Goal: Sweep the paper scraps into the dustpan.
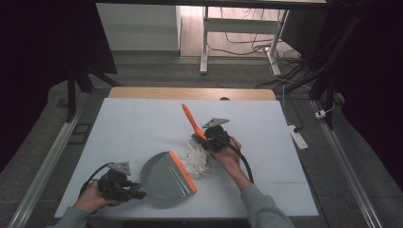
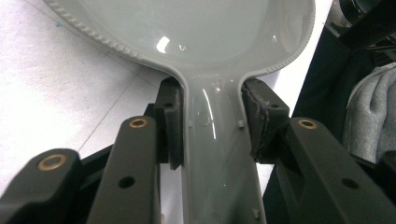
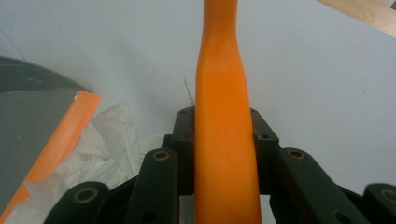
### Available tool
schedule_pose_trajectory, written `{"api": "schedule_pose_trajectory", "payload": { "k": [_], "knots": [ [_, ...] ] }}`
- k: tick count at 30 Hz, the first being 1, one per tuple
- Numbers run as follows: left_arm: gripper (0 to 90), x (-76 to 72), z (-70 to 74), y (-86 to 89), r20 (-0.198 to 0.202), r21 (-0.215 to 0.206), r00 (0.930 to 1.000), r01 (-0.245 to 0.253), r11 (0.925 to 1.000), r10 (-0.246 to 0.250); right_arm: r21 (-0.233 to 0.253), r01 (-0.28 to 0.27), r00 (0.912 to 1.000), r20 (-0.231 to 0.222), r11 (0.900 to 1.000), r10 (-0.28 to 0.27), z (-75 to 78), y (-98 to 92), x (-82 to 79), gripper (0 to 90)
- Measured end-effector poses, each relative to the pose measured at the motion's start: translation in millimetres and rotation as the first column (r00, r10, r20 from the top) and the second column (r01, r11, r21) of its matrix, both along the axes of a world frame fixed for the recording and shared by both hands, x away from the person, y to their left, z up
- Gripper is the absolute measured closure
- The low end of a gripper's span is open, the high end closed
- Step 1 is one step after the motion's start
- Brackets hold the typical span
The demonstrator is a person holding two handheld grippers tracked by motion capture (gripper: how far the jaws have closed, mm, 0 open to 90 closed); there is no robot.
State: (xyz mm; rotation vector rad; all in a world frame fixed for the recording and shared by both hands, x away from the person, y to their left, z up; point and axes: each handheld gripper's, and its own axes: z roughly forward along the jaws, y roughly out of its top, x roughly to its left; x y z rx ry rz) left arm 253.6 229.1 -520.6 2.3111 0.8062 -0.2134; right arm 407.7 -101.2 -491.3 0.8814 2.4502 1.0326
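White covering spreads over the table (image 1: 142, 128), which sits in the middle of the high view with dark curtains at either side and cables on the floor behind. We hold a grey dustpan (image 1: 164, 179) with the left gripper (image 1: 135, 194) at the lower left of the frame; in the left gripper view its jaws are clamped on the dustpan's grey handle (image 2: 217, 154), pads pressed against both sides. The right gripper (image 1: 205, 138), just right of centre, is closed on the orange brush handle (image 1: 192, 121), which slants up toward the top of the frame; the right gripper view shows that handle (image 3: 224, 140) pinched between the jaws. A heap of crumpled white paper (image 1: 196, 160) lies between the two, touching the pan's orange lip (image 1: 184, 172).

We judge that we are sweeping the paper into the pan. To do it well, we should keep the orange lip pressed flat to the table so scraps cannot slip under, and hold the pan steady against the push. The brush head is hidden behind the right gripper, so we cannot tell how it meets the paper. Short strokes toward the lower left, drawn from the far side of the heap, should gather it; light paper may spring away if we sweep hard.
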Motion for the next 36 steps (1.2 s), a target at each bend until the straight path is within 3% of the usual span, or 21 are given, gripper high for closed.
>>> {"api": "schedule_pose_trajectory", "payload": {
  "k": [36],
  "knots": [
    [60.9, 0.4, -0.2, -1.0, -0.003, -0.002, 1.0000, -0.003, 1.0000, 0.003, -0.022, -0.054, 0.9983, -0.020, 0.998, 0.054, -2.5, 35.0, -24.5, 70.3]
  ]
}}
